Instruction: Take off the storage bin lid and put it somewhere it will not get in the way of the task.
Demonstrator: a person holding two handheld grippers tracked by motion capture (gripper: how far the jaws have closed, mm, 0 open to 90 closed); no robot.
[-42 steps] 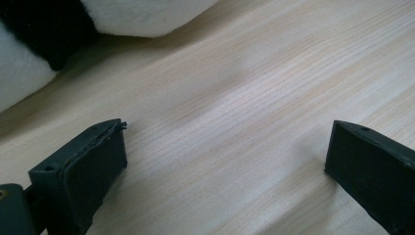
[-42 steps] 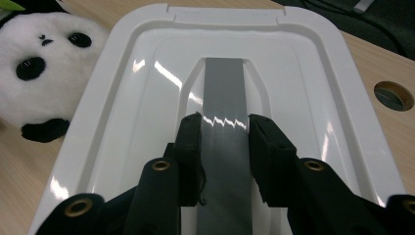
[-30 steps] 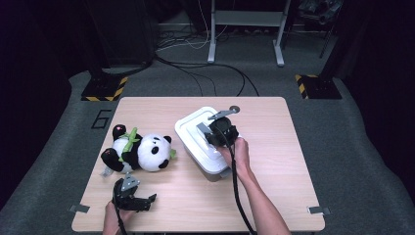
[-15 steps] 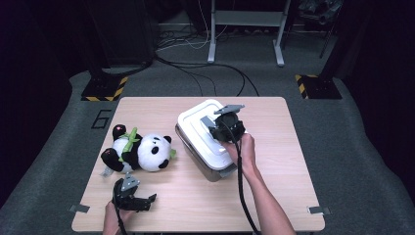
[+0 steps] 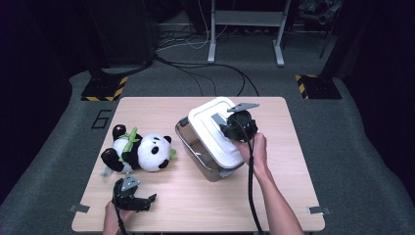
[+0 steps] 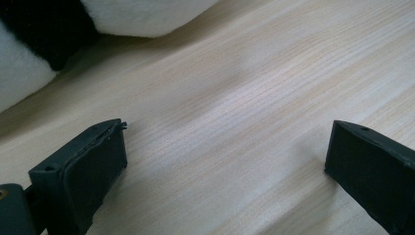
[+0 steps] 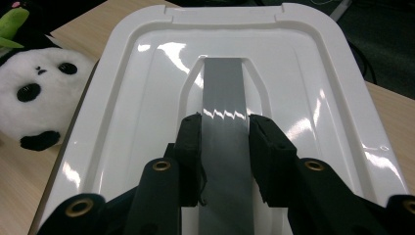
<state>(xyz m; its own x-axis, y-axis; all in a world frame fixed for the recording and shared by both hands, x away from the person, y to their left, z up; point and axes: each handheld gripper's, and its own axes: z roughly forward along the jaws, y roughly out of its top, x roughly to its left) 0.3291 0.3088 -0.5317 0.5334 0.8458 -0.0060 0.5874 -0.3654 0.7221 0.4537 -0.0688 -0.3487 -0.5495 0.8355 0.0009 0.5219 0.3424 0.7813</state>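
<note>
Right gripper (image 7: 224, 128), jaws clamped on grey handle (image 7: 222, 88), holds white lid (image 5: 220, 128) askew over bin (image 5: 198, 152), w/ lid not yet off; left gripper (image 5: 131, 196) idles near panda (image 5: 137, 152), jaws wide.

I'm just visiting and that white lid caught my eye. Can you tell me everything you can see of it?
The white lid is glossy plastic, rectangular with rounded corners and a raised rim. A grey handle strip runs along its middle, and the right gripper is shut on that strip. The lid is tilted and shifted off the clear storage box, leaving the box's left side open.
</note>
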